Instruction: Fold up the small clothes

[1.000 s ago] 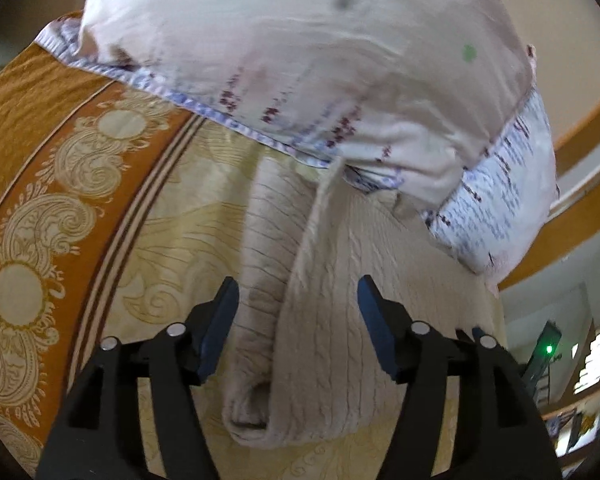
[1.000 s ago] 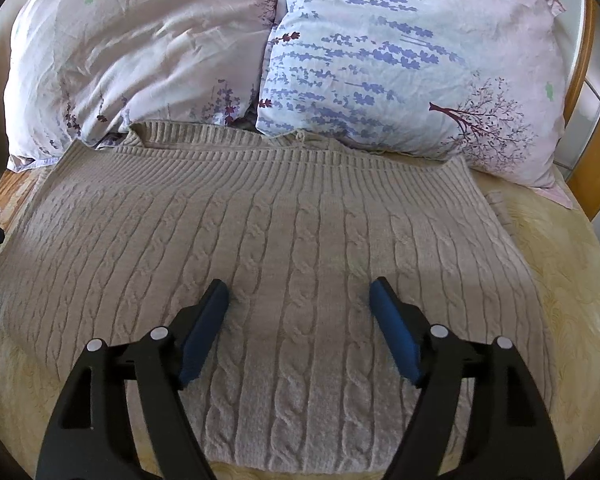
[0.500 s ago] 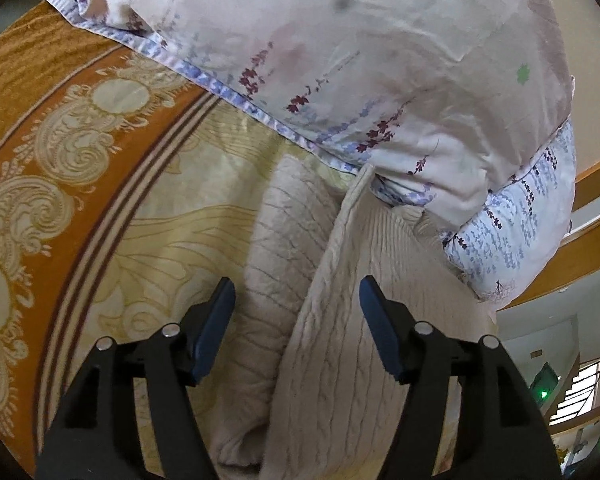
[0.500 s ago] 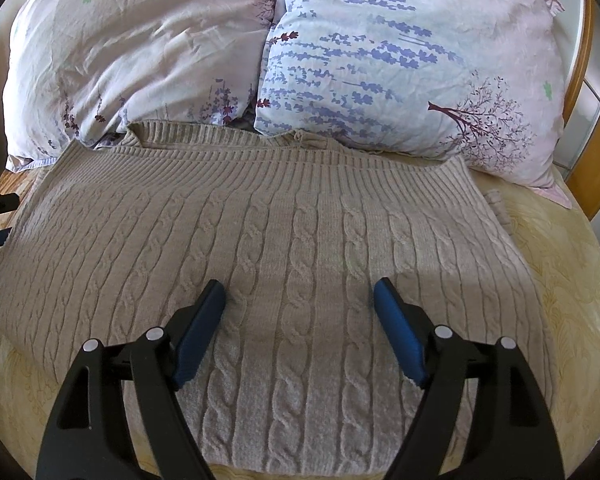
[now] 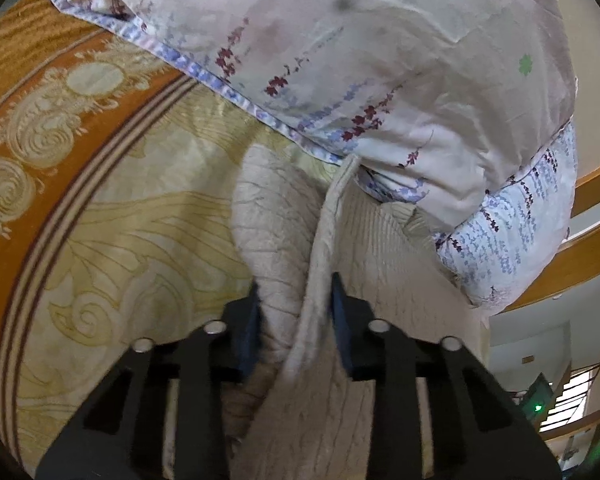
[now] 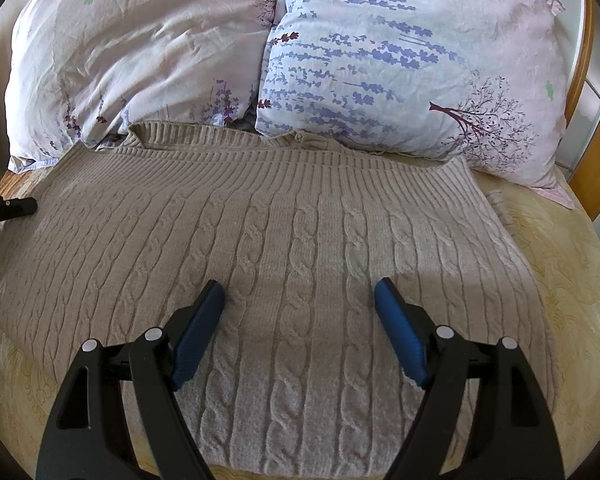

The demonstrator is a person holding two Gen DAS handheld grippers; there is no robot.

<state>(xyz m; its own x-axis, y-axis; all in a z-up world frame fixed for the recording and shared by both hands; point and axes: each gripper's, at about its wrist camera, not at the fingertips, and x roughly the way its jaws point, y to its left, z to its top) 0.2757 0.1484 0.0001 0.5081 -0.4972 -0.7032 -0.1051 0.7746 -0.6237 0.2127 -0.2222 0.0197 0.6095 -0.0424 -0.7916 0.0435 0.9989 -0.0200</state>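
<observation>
The beige cable-knit sweater [image 6: 284, 248] lies spread on the bed [image 6: 560, 256], its ribbed end just beside the two pillows [image 6: 380, 60]. The left gripper [image 5: 296, 312] is clamped on the sweater's left side edge and sleeve; the right gripper [image 6: 300, 308] hovers over the middle, jaws apart. The side fold seems to be starting: next, carry that edge right, across the body.

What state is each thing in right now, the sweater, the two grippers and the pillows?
Sweater: spread flat on the bed, left side pinched up.
Left gripper: shut on the sweater's sleeve and side edge.
Right gripper: open, above the sweater's middle, holding nothing.
Left pillow: lying at the head, wrinkled.
Right pillow: lying beside it, touching it.
Bedspread: flat under the sweater.
</observation>
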